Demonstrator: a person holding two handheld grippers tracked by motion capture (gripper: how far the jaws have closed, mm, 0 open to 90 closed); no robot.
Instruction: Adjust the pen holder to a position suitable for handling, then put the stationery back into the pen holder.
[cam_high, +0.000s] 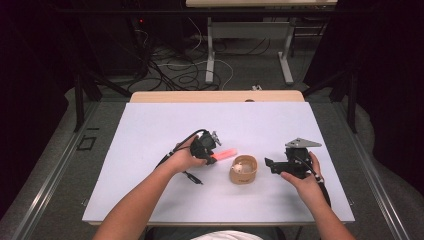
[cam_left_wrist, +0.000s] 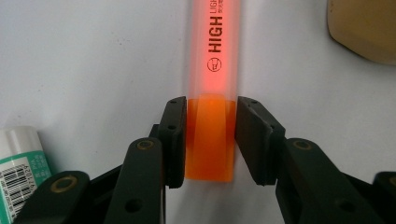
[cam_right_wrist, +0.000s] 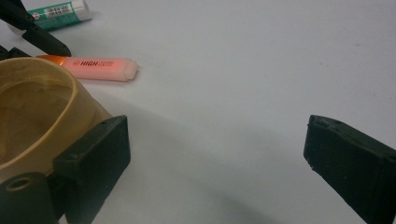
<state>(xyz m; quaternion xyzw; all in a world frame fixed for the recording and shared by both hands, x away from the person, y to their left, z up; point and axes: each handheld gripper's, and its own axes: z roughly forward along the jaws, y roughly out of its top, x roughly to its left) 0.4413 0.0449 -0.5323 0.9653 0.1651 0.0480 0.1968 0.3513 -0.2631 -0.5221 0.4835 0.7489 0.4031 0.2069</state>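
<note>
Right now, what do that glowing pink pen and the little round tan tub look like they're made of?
The pen looks like see-through pink plastic, smooth and shiny, with black printed letters; its orange end, between the left tongs, looks like denser plastic. The tub looks like thin bent wood or stiff card: matt tan, with a thin curved wall. Which of the two, I can't tell.

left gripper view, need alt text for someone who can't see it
The left gripper has its two black jaws closed on the orange end of a pink highlighter lying on a white table. A barcoded white-and-green tube sits at lower left, a tan cup's edge at upper right.
</note>
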